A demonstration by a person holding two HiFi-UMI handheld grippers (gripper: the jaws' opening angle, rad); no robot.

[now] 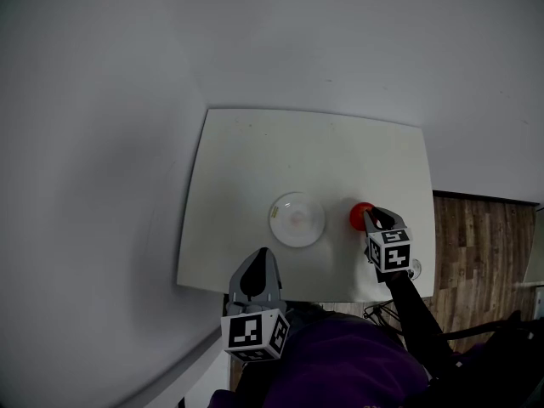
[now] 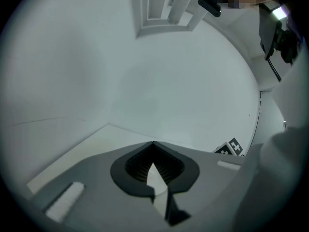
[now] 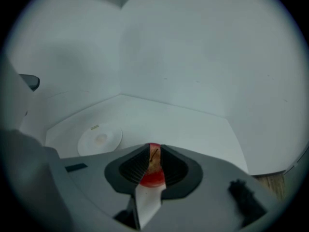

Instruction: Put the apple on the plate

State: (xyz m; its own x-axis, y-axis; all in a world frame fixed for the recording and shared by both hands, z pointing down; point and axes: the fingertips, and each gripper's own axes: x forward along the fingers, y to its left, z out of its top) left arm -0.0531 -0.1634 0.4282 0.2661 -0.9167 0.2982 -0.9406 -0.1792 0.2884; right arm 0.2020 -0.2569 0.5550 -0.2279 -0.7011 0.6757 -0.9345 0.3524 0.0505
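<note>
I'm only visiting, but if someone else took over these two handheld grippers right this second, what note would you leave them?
Left gripper: jaws together, empty, over the table's near edge.
Right gripper: jaws closed on the apple, just right of the plate; whether it is lifted or on the table, I cannot tell.
Plate: empty, mid-table.
Done: apple gripped.
Left: carry it over the plate, set it down, release.
</note>
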